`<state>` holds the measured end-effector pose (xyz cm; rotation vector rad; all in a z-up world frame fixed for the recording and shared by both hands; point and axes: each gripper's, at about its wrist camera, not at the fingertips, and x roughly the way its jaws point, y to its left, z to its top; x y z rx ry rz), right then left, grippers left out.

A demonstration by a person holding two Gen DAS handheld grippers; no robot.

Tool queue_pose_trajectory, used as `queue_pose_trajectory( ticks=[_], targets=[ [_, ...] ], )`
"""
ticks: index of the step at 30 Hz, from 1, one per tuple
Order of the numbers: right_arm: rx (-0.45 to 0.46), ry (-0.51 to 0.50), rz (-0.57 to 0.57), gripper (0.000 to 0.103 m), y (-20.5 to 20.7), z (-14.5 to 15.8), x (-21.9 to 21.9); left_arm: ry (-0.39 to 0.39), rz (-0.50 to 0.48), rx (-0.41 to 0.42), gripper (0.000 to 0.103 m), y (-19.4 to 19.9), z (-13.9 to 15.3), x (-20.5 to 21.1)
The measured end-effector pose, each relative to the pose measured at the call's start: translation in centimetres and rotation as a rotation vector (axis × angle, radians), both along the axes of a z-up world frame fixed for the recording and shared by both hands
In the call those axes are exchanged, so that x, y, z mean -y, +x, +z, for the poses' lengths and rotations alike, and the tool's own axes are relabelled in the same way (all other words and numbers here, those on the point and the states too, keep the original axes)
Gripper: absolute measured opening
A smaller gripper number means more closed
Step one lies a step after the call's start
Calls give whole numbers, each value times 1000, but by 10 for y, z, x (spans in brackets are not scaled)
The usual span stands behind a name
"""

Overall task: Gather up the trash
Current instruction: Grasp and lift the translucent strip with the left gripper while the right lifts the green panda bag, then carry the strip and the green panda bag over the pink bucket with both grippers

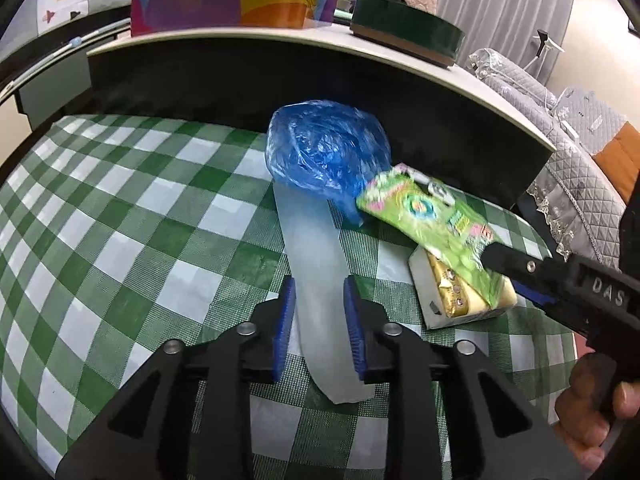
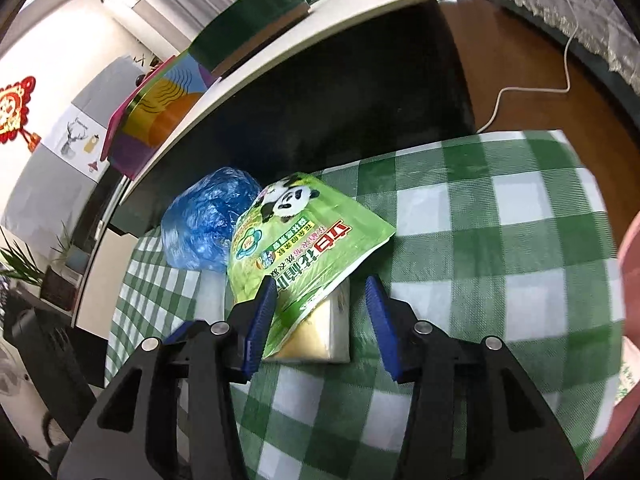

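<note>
While the green pouch (image 2: 296, 240) lies tilted across the tissue pack (image 2: 316, 340) on the checked bench (image 2: 500, 240), we read the step in hand as picking it up. Our right claw (image 2: 320, 320) is spread, its left pad at the pouch's lower edge and the other pad well clear of it, so nothing is pinched yet. The next move, in our judgement, calls for bringing both pads around that lower edge and pressing them together on the thin film alone, without catching the pack beneath.

Our left claw (image 1: 320, 328) straddles a pale translucent strip (image 1: 316, 272) that runs from the crumpled blue bag (image 1: 328, 152) toward us. Its pads sit just beside the strip's edges; we cannot tell whether they press it.

The left wrist view shows that strip along its length, the right claw (image 1: 496, 260) from the side against the pouch, and the gold print on the pack. The right wrist view shows almost none of the strip, but it gives the pouch's face with its panda print and the wide gap to the right pad. Both views show the blue bag touching the pouch's far end, close under the dark raised shelf (image 1: 360, 80).
</note>
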<state>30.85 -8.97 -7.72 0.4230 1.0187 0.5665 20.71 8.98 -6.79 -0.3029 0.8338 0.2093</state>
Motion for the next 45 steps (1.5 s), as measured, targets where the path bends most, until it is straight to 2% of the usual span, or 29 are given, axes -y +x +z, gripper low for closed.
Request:
queue_pose_trajectory(
  ticks=[2,4,6,8,10,11,12,16,22,32,45],
  targets=[
    [-1,13,-2,48,5,-2,-1,-2,1,-1,28,1,-1,-1],
    [0,23,-6,48,9,-3,-3,6,-1,1,37,3,0,0],
    [7,26,-13,48,12,-4,-4,17,-10,-2,41,6,0,3],
    [19,20,-21,44,12,-3,-5,30,-18,-10,41,8,-1,6],
    [36,14,-26,36,12,-1,-5,41,-19,-21,41,10,-2,7],
    [49,9,-28,34,12,1,-5,43,-19,-23,40,11,-2,7],
    [59,6,-29,30,12,3,-5,47,-15,-25,35,11,-2,8],
    [107,-3,-26,19,8,16,-3,61,-11,-17,25,9,0,9],
    [199,-17,2,10,-8,43,-1,69,-3,12,9,3,11,9],
    [349,-90,-7,2,-50,95,22,78,-24,85,7,-18,46,28],
    [440,-208,-84,2,-97,134,69,98,-108,173,7,-47,86,71]
  ],
)
